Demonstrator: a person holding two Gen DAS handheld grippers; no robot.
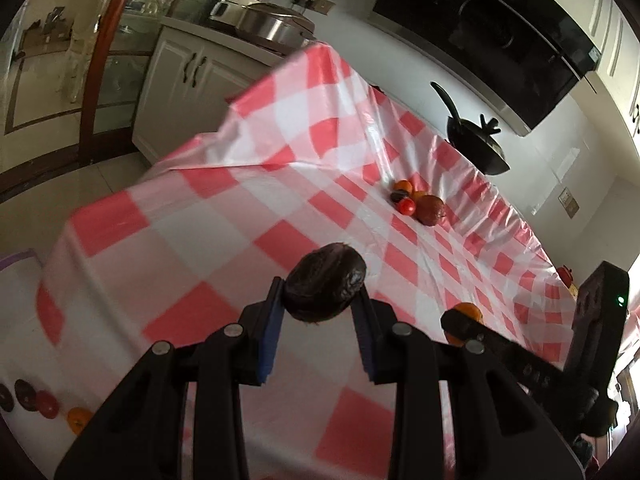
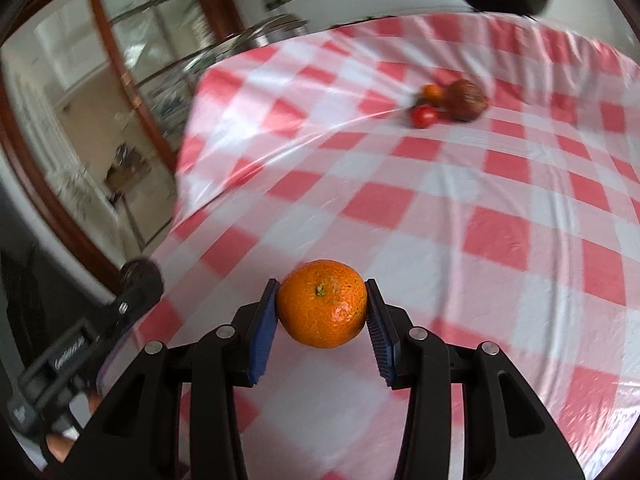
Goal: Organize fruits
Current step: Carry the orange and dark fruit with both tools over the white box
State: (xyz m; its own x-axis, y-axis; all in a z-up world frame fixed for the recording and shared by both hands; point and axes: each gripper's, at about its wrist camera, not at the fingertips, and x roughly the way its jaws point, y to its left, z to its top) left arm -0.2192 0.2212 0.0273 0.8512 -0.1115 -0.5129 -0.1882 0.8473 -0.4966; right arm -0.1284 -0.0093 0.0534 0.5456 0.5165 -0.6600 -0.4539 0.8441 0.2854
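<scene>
- Your left gripper is pinching a dark purple-brown fruit, prob a passion fruit, above the checked tablecloth. The pads catch it low on its sides, w/ most of the fruit sitting past the tips. A jolt or tilt could roll it out.
- Your right gripper is clamped on a tangerine, held off the cloth. The skin is glossy and the grip is near its widest part, so easing off early drops it. It would likely roll, since the cloth is slick plastic w/ ridges.
- Both grippers sit close together w/ loads. The right one shows in the left wrist view just beside the left. Swing either and you may knock the other's fruit loose.
- Row of sorted fruit lies at the near left edge: dark ones, a red one, an orange one. Set down too hard and you could scatter the row.
- Leftover pile waits far back near the black pan. Reach carelessly and you may bump the pan.
</scene>
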